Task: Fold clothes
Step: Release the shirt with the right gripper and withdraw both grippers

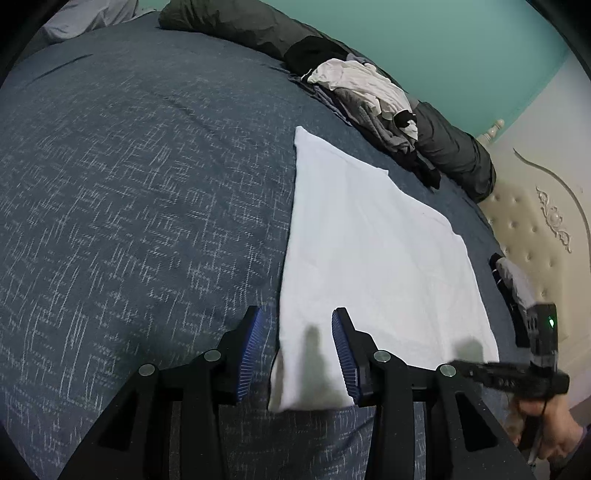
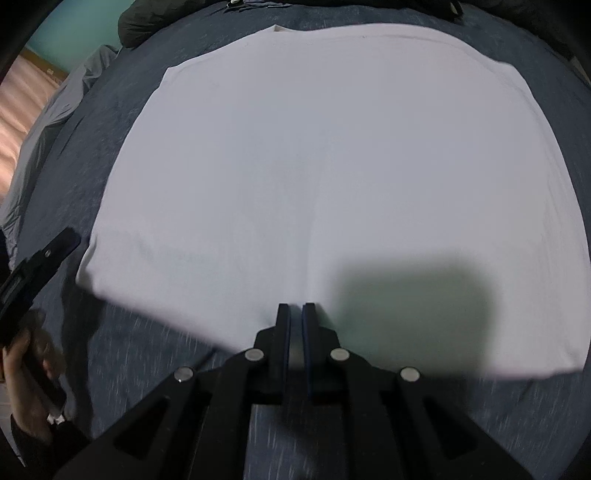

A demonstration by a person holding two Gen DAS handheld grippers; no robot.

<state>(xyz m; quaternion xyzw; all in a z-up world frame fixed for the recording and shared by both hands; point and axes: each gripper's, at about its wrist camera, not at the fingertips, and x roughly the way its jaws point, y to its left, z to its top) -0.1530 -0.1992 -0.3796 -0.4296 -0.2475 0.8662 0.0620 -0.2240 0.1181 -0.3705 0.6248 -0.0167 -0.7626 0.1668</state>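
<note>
a dark blue bedspread [image 1: 129, 192] flecked with pale threads is spread across the bed, and a dark grey rolled blanket [image 1: 236, 26] is laid along its far edge. a cream tufted headboard [image 1: 532, 229] with carved scrollwork is seen at the right, against a teal wall [image 1: 461, 48]. in the right wrist view, a strip of pinkish wooden floor [image 2: 18, 103] is shown at the far left, beside a pale grey sheet [image 2: 44, 133] draped over the bed's edge.
</note>
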